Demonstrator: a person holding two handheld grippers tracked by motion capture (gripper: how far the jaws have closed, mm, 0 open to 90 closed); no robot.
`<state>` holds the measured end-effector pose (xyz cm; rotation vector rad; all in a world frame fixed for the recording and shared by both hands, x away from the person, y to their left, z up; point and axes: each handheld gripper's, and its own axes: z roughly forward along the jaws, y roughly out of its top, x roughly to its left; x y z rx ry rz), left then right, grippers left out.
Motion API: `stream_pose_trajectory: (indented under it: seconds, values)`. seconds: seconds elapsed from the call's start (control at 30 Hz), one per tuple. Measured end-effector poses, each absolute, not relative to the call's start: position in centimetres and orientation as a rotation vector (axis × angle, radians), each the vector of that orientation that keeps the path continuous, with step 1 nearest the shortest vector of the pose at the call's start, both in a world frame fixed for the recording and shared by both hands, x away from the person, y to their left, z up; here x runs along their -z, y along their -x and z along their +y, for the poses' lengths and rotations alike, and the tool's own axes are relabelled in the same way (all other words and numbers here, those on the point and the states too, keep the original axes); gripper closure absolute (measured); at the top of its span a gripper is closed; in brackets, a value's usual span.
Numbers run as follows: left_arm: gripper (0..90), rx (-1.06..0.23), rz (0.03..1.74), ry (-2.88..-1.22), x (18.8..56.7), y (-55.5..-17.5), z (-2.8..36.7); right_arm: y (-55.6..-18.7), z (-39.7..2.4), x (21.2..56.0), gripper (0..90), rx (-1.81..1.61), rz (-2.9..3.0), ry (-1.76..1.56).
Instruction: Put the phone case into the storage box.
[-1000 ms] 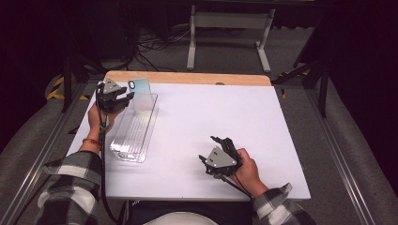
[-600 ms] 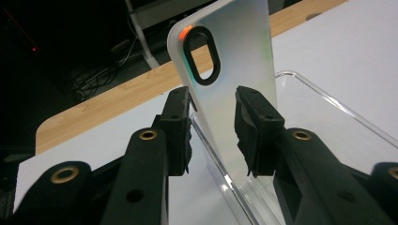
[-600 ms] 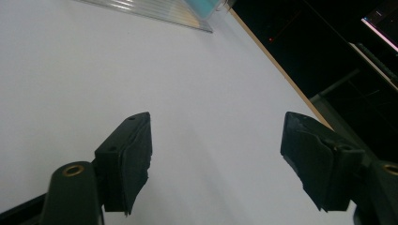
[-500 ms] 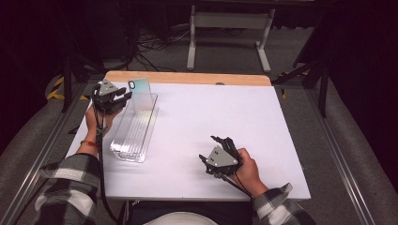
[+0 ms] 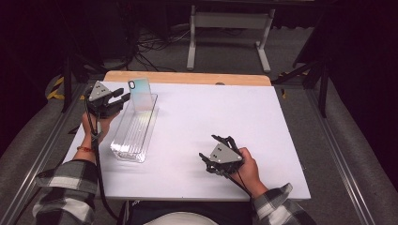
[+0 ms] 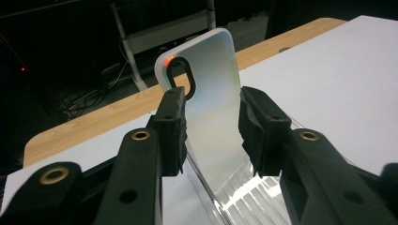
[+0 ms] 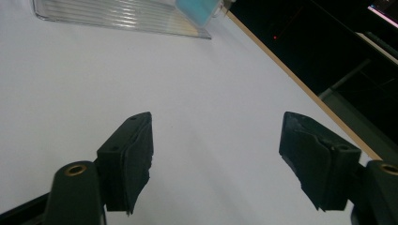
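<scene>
A phone case (image 5: 141, 92) with a pale iridescent back stands upright against the far end of a clear ribbed tray (image 5: 126, 151) at the table's left. My left gripper (image 5: 123, 99) is just left of it, and its jaws have just been opening. In the left gripper view the case (image 6: 206, 61) rises just beyond the left gripper (image 6: 211, 110), framed by the two pads, which do not press on it. My right gripper (image 5: 209, 148) rests open over the bare white table near the front, nothing between its jaws (image 7: 216, 140). The tray (image 7: 117, 16) and case (image 7: 197, 9) lie far off.
The white tabletop (image 5: 211, 112) has a wooden strip (image 5: 187, 78) along its far edge. Beyond it stand a metal frame (image 5: 225, 37) and cables on a dark floor. Metal rails run along both sides of the table.
My left gripper has drawn back to the left and slightly toward the person, away from the case, which stays standing in the tray. The right gripper has not moved.
</scene>
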<state>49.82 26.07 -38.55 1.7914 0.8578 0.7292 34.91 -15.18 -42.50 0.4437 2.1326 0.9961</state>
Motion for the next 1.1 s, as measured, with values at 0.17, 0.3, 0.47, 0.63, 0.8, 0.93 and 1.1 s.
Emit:
stream_pose_trajectory:
  seconds: [0.17, 0.3, 0.47, 0.63, 0.8, 0.93, 1.1]
  values:
    - [61.1, -0.713, 0.855, -1.778, 38.9, -49.5, 26.1, -34.9, -15.3, 42.4, 27.1, -1.000, 2.126, -0.450]
    - [56.3, -0.696, 0.845, -1.792, 39.2, -49.4, 26.0, -35.0, -15.4, 42.3, 27.1, -0.999, 2.124, -0.453]
    - [48.9, -0.670, 0.840, -1.787, 39.3, -49.4, 25.9, -35.0, -15.6, 42.2, 27.2, -1.005, 2.118, -0.462]
    - [40.6, -0.695, 0.834, -1.818, 39.4, -49.4, 25.4, -35.0, -15.6, 42.1, 27.1, -1.021, 2.116, -0.464]
    - [29.3, -0.717, 0.822, -1.828, 39.5, -49.5, 25.0, -35.0, -15.6, 42.0, 26.9, -1.027, 2.113, -0.463]
    - [23.7, -0.714, 0.818, -1.821, 39.5, -49.5, 24.9, -35.0, -15.6, 42.0, 26.6, -1.031, 2.118, -0.462]
    - [18.1, -0.701, 0.802, -1.807, 39.5, -49.3, 24.9, -35.0, -15.6, 42.0, 25.2, -1.029, 2.121, -0.456]
